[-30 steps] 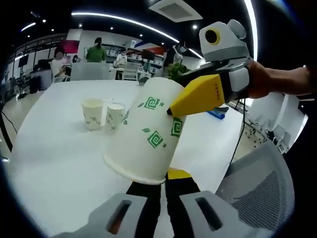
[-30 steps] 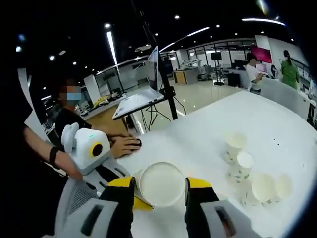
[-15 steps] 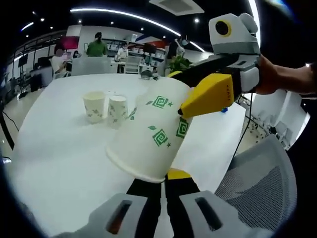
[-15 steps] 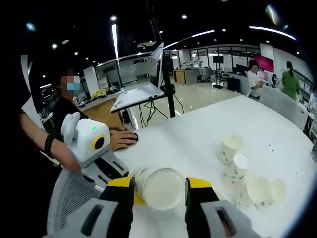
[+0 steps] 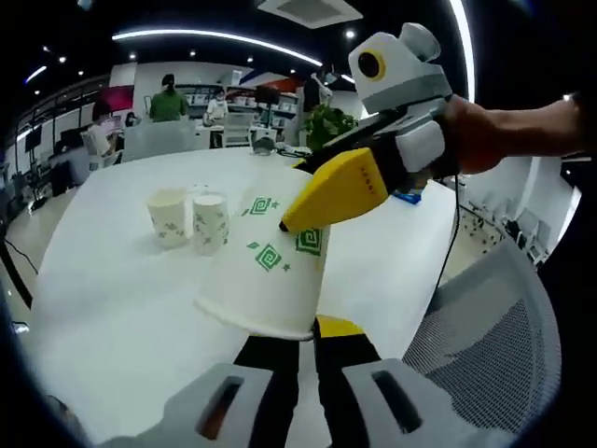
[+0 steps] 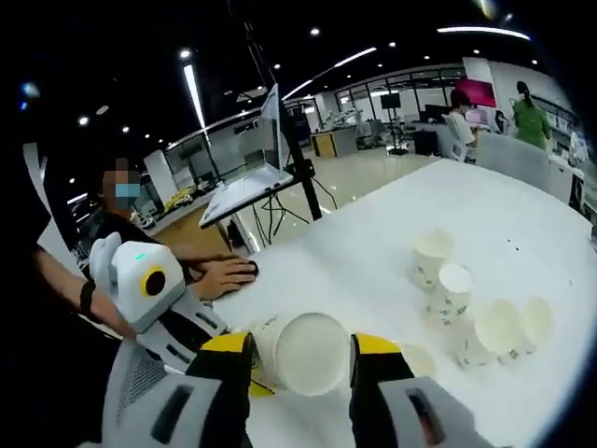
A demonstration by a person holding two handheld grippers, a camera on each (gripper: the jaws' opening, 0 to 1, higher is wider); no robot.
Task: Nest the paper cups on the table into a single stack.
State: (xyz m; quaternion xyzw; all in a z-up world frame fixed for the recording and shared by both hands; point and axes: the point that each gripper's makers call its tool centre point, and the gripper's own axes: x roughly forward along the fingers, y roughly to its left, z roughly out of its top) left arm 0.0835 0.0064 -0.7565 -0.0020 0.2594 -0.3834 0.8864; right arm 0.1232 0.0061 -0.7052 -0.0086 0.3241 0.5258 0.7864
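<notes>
Two grippers [image 5: 312,329] [image 6: 300,353] clamp one white, green-swirled paper cup [image 5: 266,271].

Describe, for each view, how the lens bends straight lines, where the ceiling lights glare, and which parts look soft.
Left gripper view: the ceiling strip light curves into an arc and blows out white; the held paper cup is sharp, and the far people are soft. Right gripper view: the white table edge bows, the ceiling strips glare, and the loose cups near the rim look stretched and slightly blurred.
</notes>
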